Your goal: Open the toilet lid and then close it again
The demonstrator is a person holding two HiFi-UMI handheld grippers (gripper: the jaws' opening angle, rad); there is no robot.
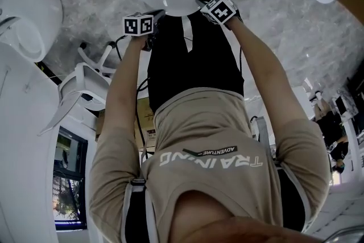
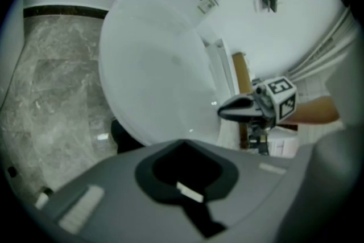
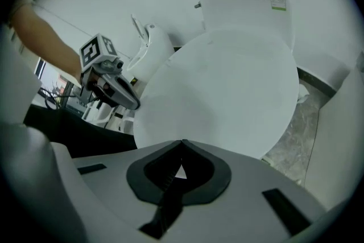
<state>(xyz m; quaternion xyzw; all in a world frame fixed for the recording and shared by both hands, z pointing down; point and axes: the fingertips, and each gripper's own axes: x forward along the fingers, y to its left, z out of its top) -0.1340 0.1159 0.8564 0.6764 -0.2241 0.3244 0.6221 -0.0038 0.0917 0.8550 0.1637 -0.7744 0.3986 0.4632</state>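
Left gripper (image 2: 182, 144) is showing its jaws pressed together on nothing, with the tips pointing at the near rim of the smooth white oval plastic toilet lid (image 3: 227, 88). Right gripper (image 3: 181, 144) is matching it: its jaws are meeting at the tips and pinching nothing, just beside the same rim. The lid is lying low over the bowl, in front of the white ceramic tank (image 3: 247, 3). I am not able to tell whether it is fully seated, or whether either tip is touching it. I am judging that both closed tips are working the lid's front edge, one to each side of its centre. Doing this well, I am thinking, means holding the two tips level with each other so the lid is not twisting on its hinge, and letting it travel slowly instead of dropping. Grey marbled floor tiles (image 2: 51, 94) are surrounding the toilet.
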